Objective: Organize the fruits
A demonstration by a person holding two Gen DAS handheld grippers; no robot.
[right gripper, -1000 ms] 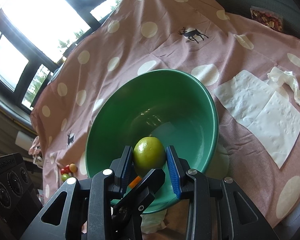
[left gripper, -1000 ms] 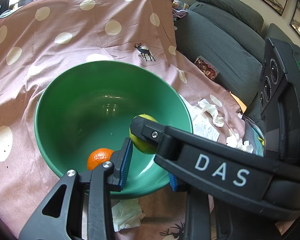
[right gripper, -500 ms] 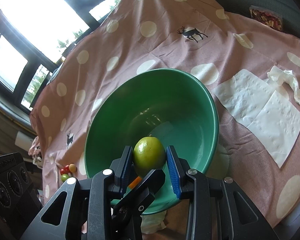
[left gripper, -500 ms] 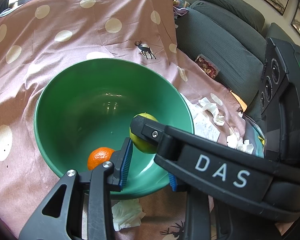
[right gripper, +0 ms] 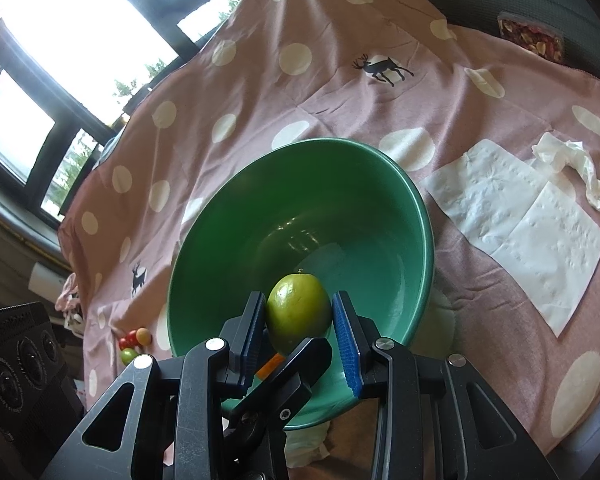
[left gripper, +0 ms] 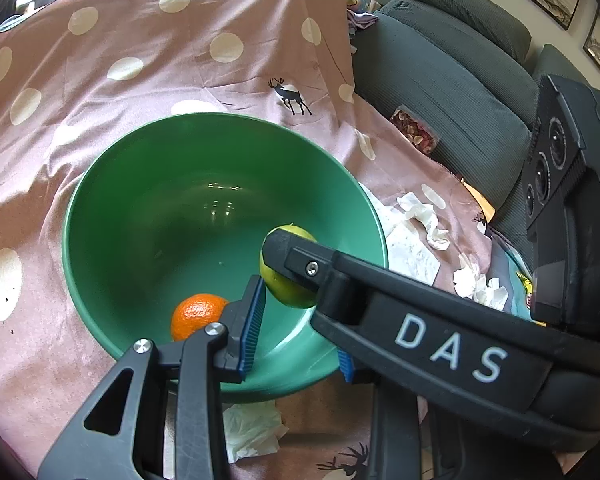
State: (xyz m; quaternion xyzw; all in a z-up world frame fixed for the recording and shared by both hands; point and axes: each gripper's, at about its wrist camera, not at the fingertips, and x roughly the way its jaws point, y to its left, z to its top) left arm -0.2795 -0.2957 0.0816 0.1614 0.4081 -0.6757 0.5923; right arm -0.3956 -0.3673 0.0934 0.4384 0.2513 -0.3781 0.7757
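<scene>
— Where is the fruit?
— The right gripper [right gripper: 299,322] clamps a green lime [right gripper: 298,312] between its blue pads, low centre of its view, over the near side of the green bowl [right gripper: 380,168].
— And the left gripper [left gripper: 300,332]?
— Spread wide at the bowl's near rim, holding nothing. An orange [left gripper: 196,314] lies inside the bowl, lower centre of the left view.

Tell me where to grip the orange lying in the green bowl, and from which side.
Grip the orange across its widest middle, coming down from above: it is round and lies low against the green bowl's near wall, so a sideways approach is blocked by the rim.
</scene>
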